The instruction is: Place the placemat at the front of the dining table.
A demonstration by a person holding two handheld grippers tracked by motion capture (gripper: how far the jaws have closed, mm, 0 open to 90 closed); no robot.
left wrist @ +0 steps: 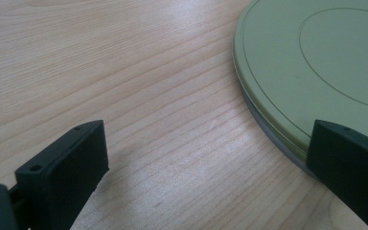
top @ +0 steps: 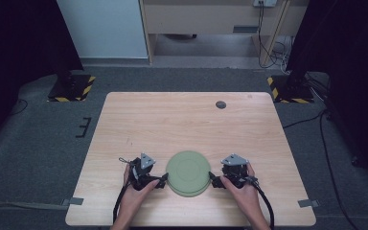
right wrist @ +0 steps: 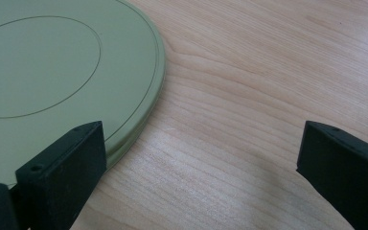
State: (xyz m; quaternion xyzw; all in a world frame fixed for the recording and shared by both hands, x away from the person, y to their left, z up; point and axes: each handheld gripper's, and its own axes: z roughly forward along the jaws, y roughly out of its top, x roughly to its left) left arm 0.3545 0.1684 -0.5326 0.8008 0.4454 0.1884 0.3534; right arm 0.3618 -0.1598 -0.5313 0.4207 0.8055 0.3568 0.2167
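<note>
Flat round pale-green plate [top: 188, 172], 1 faint inner ring, on wooden table [top: 172, 120]

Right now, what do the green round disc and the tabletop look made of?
Flat round olive-green disc: likely moulded plastic or coated metal, matte with a soft sheen, thin inscribed rings and a stepped rim with a grey lower layer. Pale wooden tabletop: wood or wood-look laminate, visible grain lines, smooth satin finish.

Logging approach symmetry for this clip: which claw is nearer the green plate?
Neither clearly; they look about equal. The left claw sits at the green plate's left edge, the right claw at its right edge, both open, each with one jaw over the rim.
</note>
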